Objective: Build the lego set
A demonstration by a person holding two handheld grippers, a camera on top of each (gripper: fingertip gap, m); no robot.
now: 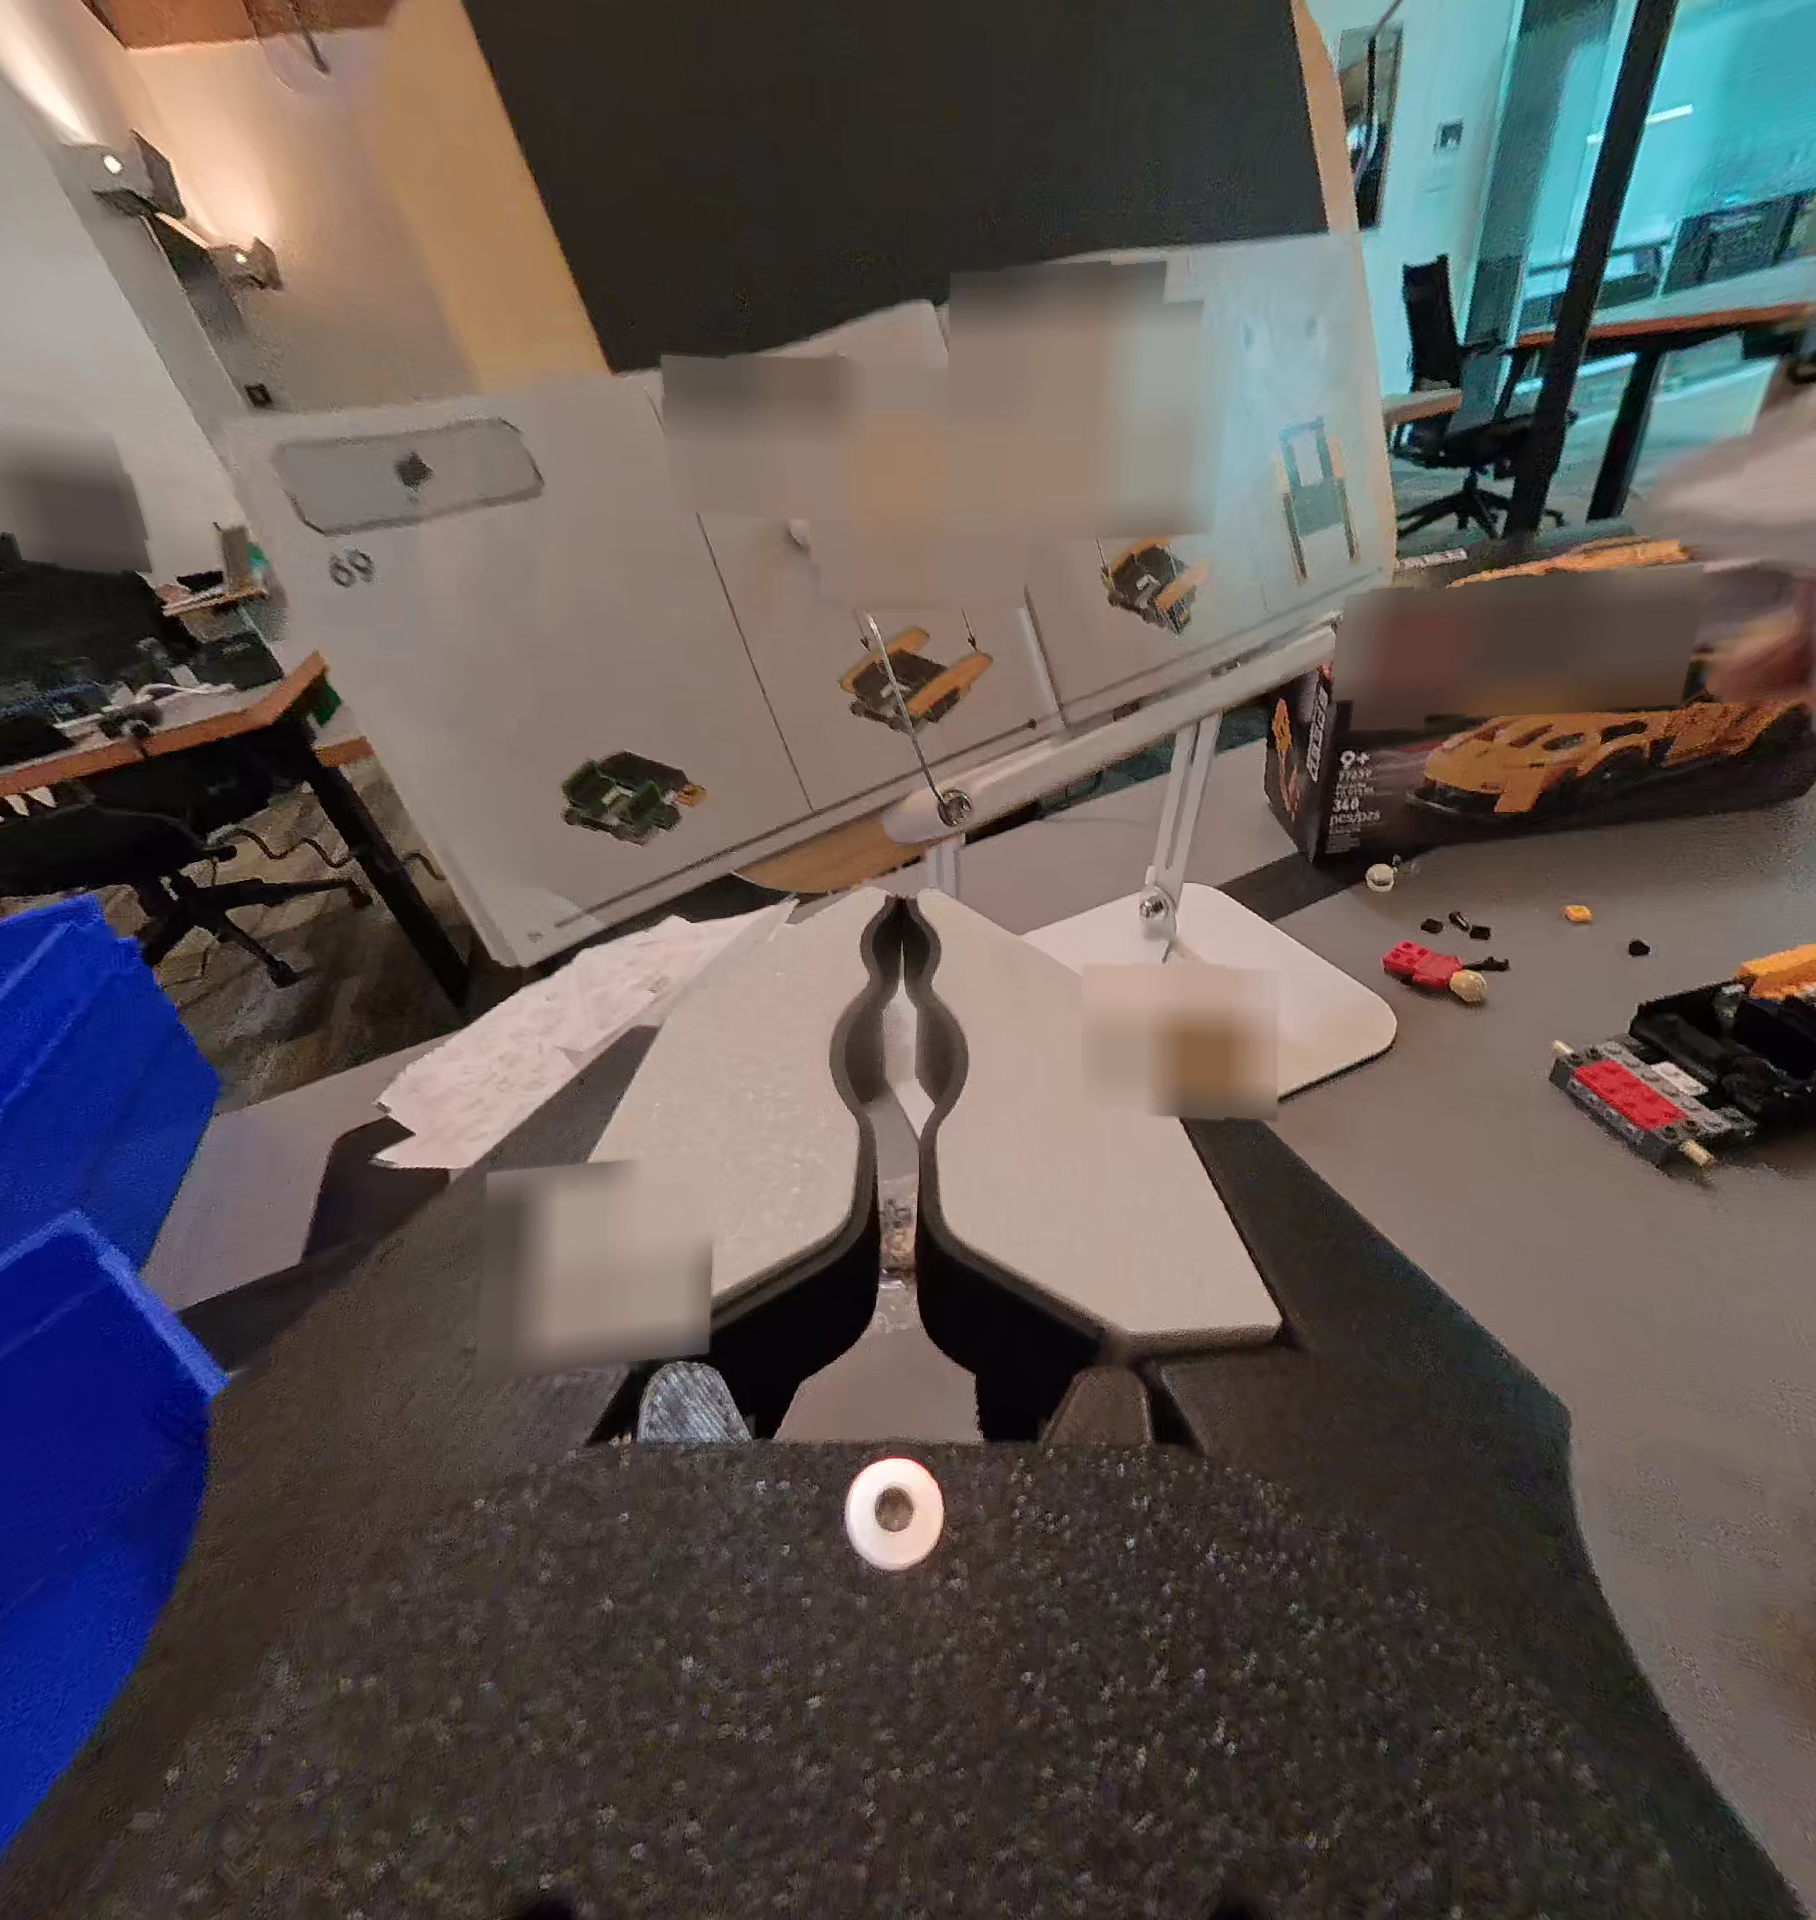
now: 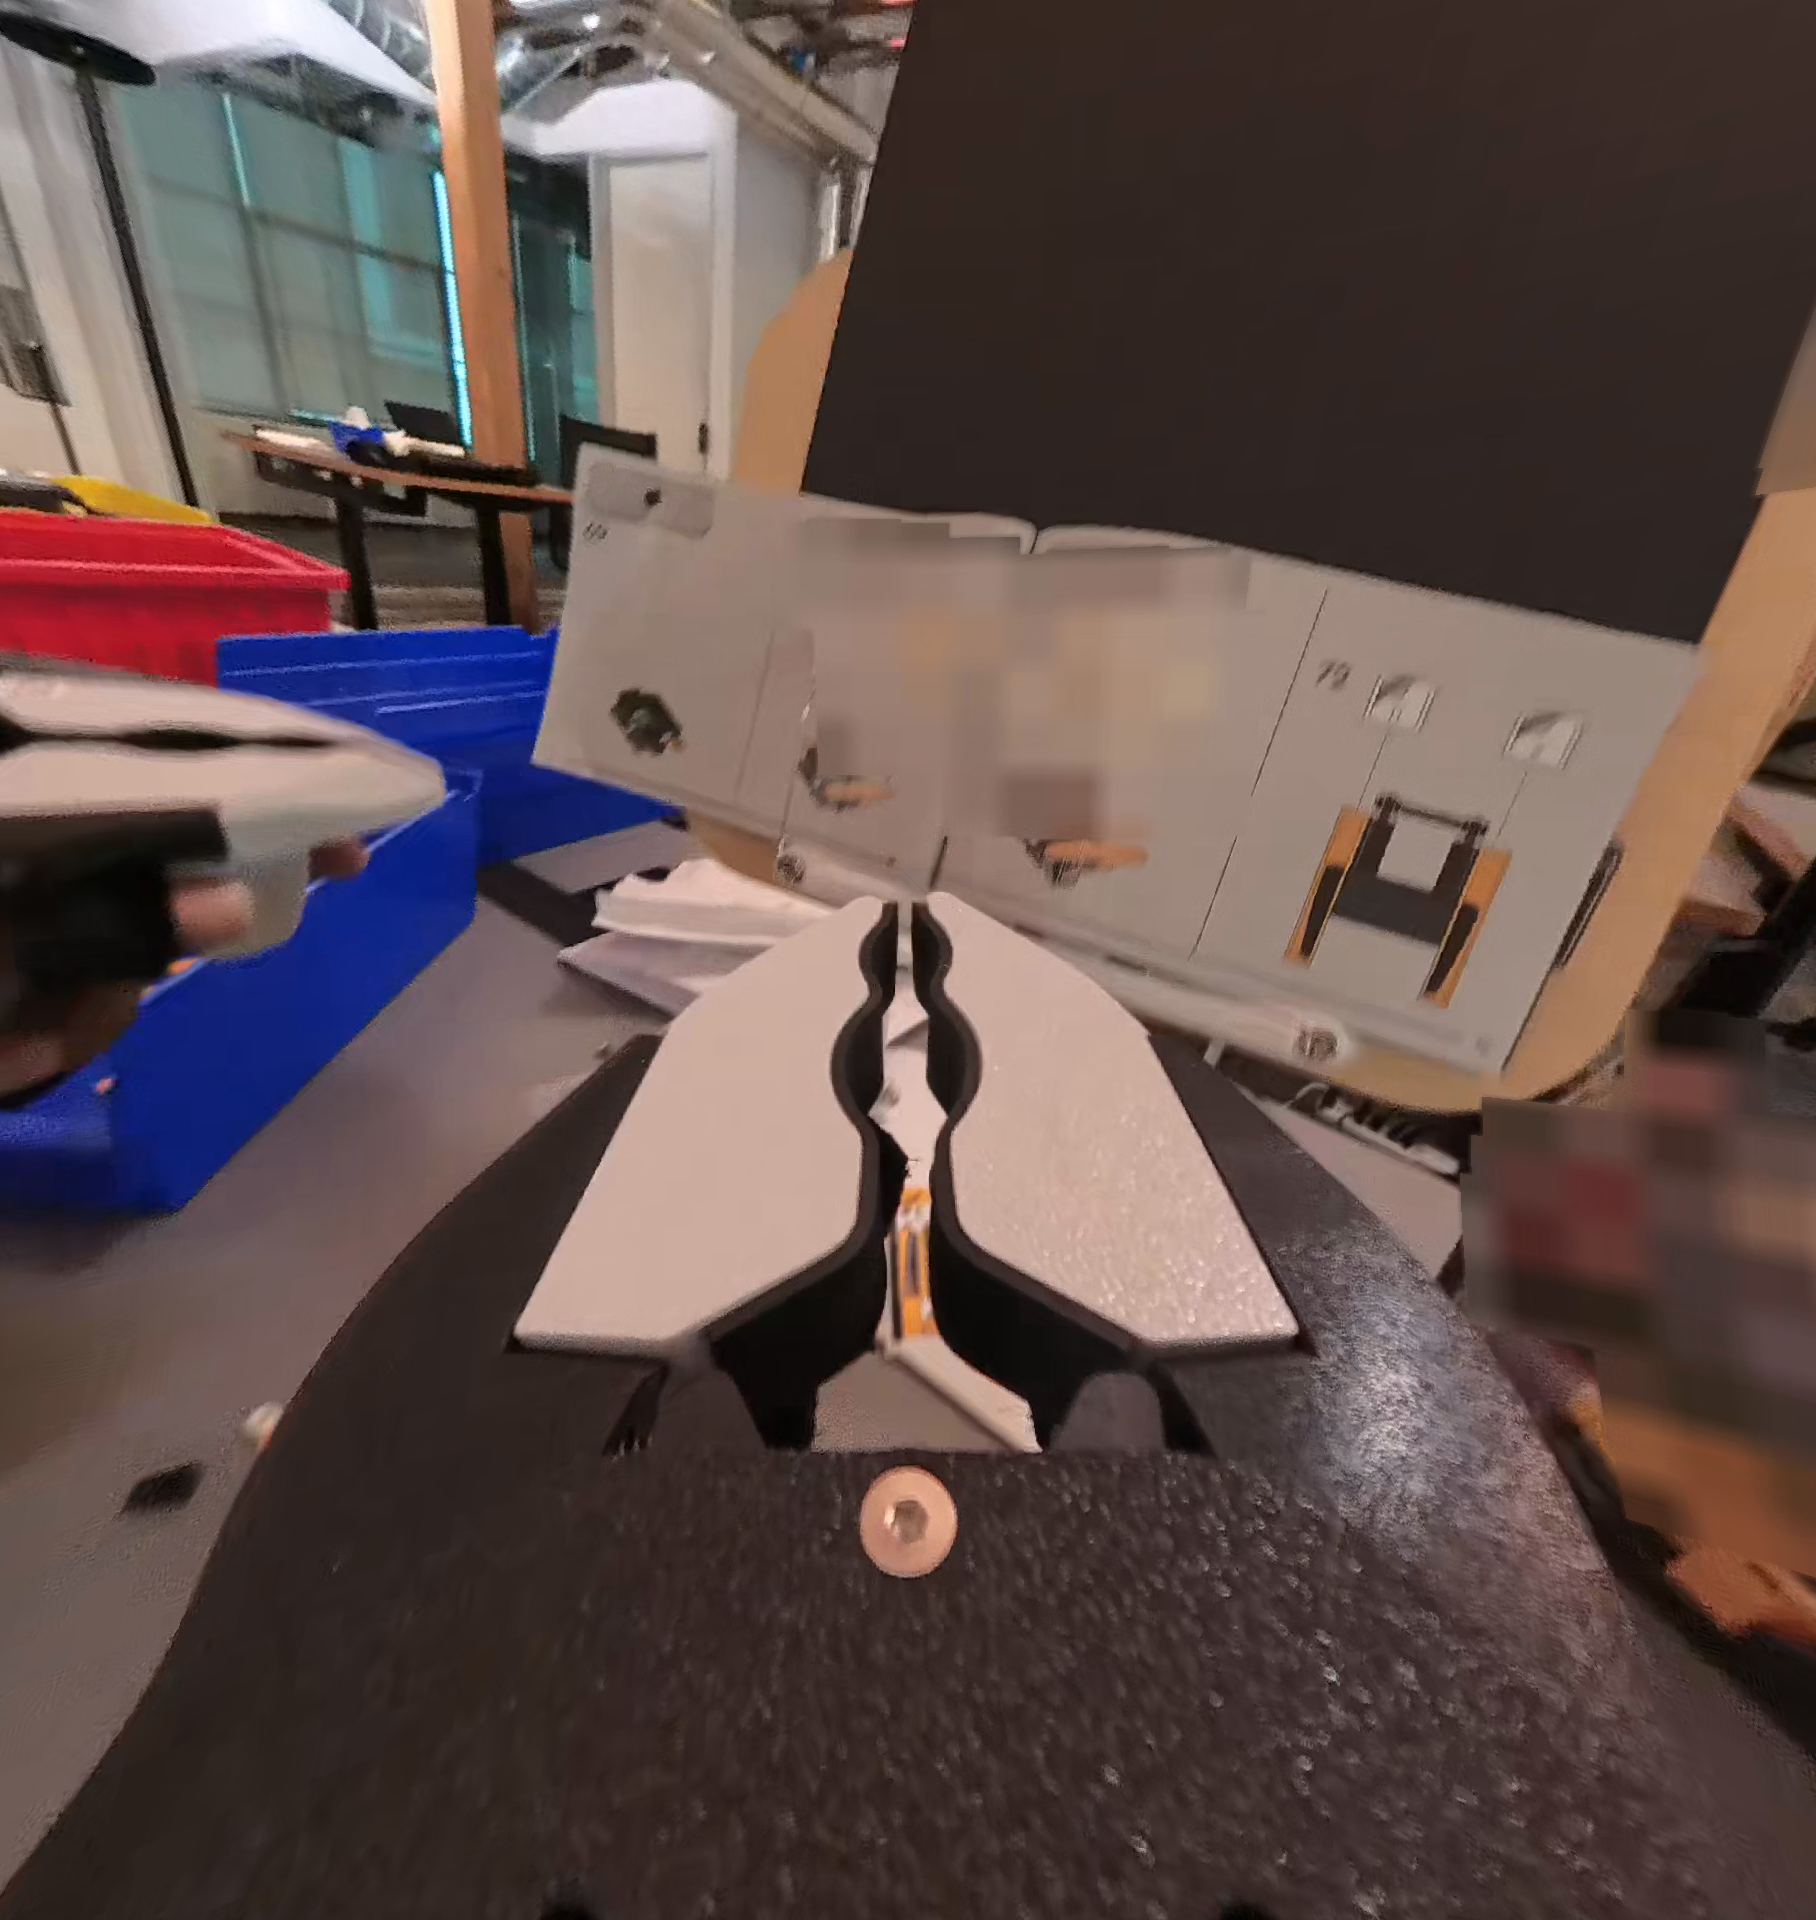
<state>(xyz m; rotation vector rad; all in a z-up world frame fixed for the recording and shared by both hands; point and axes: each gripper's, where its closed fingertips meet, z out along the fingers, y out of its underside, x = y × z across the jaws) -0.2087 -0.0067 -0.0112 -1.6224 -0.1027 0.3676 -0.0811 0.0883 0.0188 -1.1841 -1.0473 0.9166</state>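
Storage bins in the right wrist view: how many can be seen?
3: a blue bin at left by the table edge, a second blue bin behind it, a red bin farther back. Others may be hidden.

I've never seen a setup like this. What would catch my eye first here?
Probably the open instruction booklet propped on a white stand, straight ahead in both views. Next, the half-built black and orange lego car on the grey table at right, loose pieces scattered near its box. Each hand-held gripper, left and right, is closed; blue bins sit left.
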